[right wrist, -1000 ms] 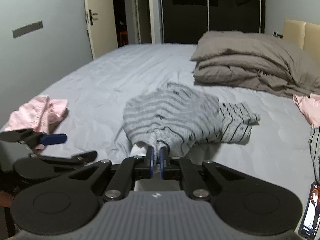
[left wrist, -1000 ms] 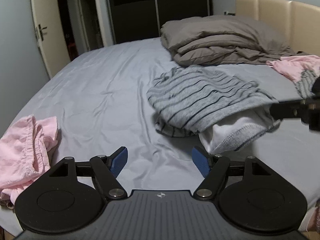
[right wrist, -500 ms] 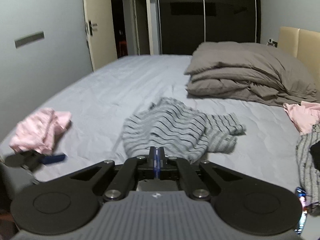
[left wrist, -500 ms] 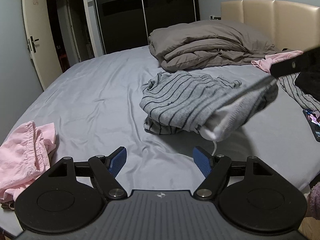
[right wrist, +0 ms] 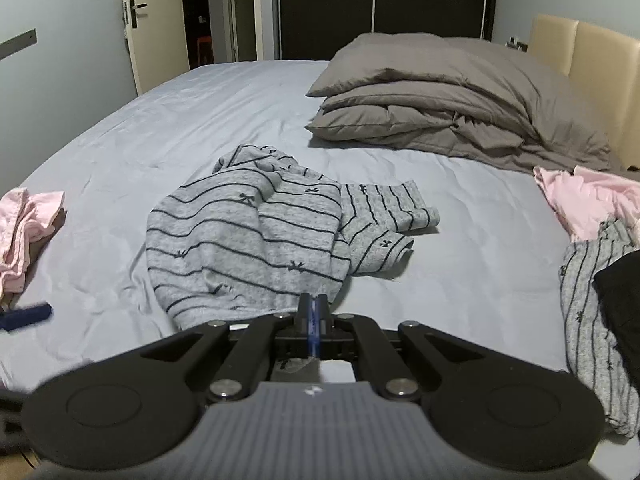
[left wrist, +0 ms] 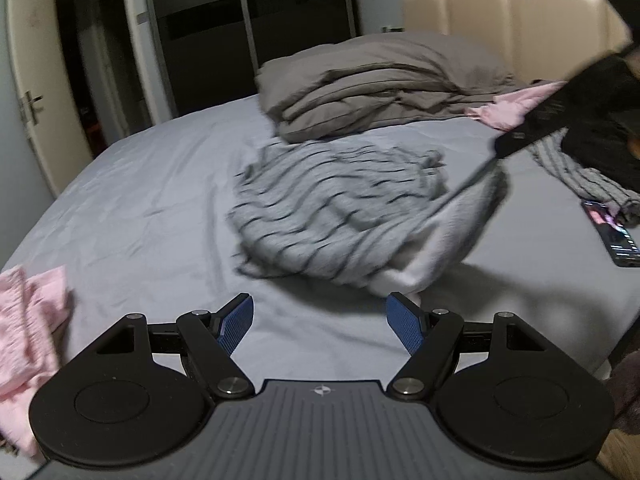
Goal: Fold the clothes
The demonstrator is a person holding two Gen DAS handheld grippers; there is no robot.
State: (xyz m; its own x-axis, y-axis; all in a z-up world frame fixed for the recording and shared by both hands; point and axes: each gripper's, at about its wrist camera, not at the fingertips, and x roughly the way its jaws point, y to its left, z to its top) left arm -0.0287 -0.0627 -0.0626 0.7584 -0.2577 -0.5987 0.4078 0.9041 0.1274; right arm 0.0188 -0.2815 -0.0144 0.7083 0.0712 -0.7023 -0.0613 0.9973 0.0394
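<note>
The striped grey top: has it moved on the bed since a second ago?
Yes. The right gripper, shut on the striped grey top, has dragged its near edge toward the camera, away from the folded brown duvet.

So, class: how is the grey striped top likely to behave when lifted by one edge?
Probably floppy: the grey striped top lies crumpled in soft folds on the bed. Likely light, since the shut right tongs raise its edge alone. It would probably sag and trail.
</note>
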